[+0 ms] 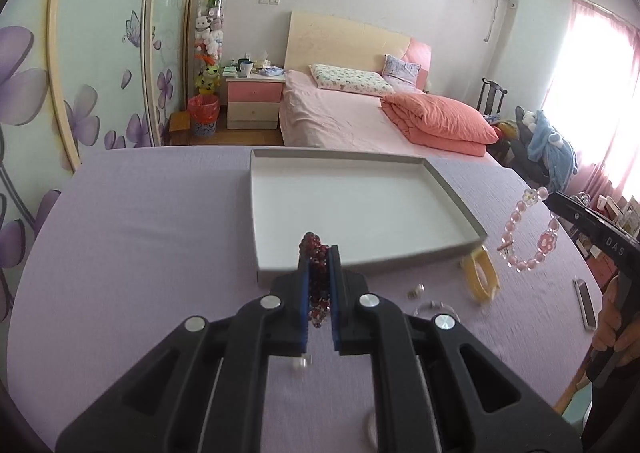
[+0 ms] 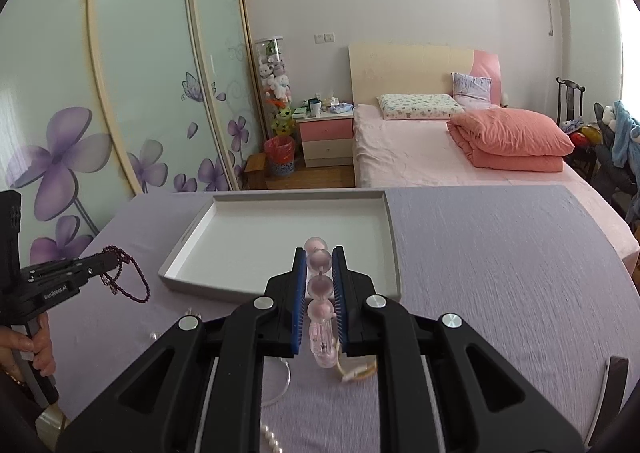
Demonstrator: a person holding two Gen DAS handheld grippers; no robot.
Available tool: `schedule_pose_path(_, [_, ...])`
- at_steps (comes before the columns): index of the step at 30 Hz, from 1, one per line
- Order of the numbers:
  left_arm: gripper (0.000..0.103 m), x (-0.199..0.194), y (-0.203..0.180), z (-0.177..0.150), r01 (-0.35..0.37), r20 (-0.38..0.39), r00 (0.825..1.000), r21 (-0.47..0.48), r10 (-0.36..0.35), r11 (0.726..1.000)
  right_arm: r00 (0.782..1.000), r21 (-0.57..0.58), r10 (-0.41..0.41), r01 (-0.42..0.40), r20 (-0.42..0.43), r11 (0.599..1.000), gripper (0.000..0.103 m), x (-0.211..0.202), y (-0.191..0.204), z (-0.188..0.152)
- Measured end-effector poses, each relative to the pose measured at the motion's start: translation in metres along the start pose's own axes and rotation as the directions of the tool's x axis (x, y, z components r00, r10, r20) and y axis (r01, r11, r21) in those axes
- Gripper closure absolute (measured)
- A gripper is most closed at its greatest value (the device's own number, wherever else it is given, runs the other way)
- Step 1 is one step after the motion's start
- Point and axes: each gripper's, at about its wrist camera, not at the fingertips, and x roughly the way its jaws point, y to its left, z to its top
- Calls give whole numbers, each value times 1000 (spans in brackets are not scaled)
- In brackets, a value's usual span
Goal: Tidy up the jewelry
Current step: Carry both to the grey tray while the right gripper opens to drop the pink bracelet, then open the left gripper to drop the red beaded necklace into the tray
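Note:
A shallow white tray (image 1: 460, 197) lies on the purple table, also in the right wrist view (image 2: 394, 237). My left gripper (image 1: 319, 257) is shut on a dark red beaded bracelet (image 1: 316, 249), held above the table just before the tray's near edge; from the right wrist view the bracelet (image 2: 128, 277) hangs from the left gripper (image 2: 105, 264). My right gripper (image 2: 319, 257) is shut on a pink beaded bracelet (image 2: 320, 285) over the tray's near edge; in the left wrist view that bracelet (image 1: 532, 229) dangles from the right gripper (image 1: 554, 199) at the tray's right.
On the table near the tray lie a yellow bangle (image 1: 482, 273), a small ring (image 1: 416, 291), a thin clear bangle (image 2: 280, 381), a pearl strand (image 2: 272, 437) and a phone (image 1: 586, 305). A bed (image 1: 340, 121) stands beyond the table.

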Motion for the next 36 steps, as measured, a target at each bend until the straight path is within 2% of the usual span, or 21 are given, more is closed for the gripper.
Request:
schedule_pose_path(9, [94,77,-3,57,-30,-38,999,3,30,1000,998,-13,4,-5,-60,1000,89,73,4,44])
schedule_pose_path(16, [94,140,2,92,-57,-63,996,-10,57,998,983,43,47,-40,-177,998,89,151,9,53])
schedule_pose_path(23, [94,182,9,99,-66,-99,993,-19,64,998,957,76,-64,89,-283,993,89,205,-19,44])
schedule_pose_path(28, [94,193,9,100,-68,-101,993,-8,67,998,942,77,-110,141,-316,987,88,210,-28,42])
schedule_pose_path(29, [94,196,9,100,-72,-103,992,-7,71,997,942,80,-107,139,-317,987,81,209,-28,42])
schedule_pose_path(30, [94,197,10,101,-75,-104,992,-9,74,997,945,88,-101,134,-312,987,63,205,-30,41])
schedule_pose_path(32, [94,201,12,102,-81,-106,991,-24,78,996,951,88,-96,127,-294,988,42,202,-30,43])
schedule_pose_path(35, [91,200,13,101,-97,-100,991,-40,93,994,957,69,-97,120,-272,990,42,192,-28,43])
schedule_pose_path(36, [82,198,13,102,-107,-95,990,-44,102,993,960,72,-89,112,-266,991,42,188,-29,43])
